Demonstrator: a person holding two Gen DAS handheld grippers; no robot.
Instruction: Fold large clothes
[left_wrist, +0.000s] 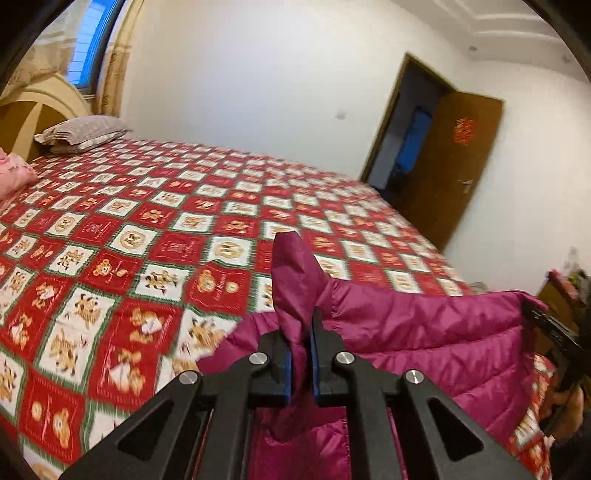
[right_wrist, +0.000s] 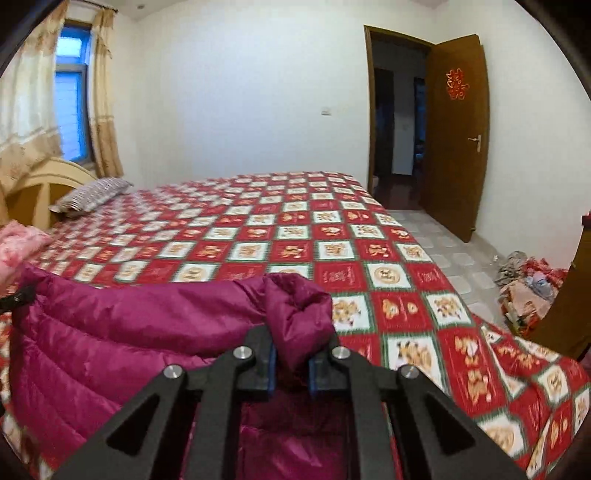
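A magenta quilted down jacket (left_wrist: 424, 332) hangs lifted above the bed (left_wrist: 147, 229), stretched between both grippers. My left gripper (left_wrist: 301, 354) is shut on one bunched corner of the jacket, which sticks up between the blue pads. At the right edge of the left wrist view the right gripper (left_wrist: 550, 328) shows, clamped on the far corner, with a hand below it. In the right wrist view my right gripper (right_wrist: 291, 354) is shut on a thick fold of the jacket (right_wrist: 129, 332). The left gripper's tip (right_wrist: 14, 299) peeks in at the left edge there.
The bed (right_wrist: 369, 258) wears a red and white bear-patterned cover. A striped pillow (left_wrist: 83, 133) and a pink quilt (left_wrist: 14, 173) lie by the headboard. An open brown door (right_wrist: 458, 136) stands at the back right. Clutter (right_wrist: 524, 288) lies on the floor beside the bed.
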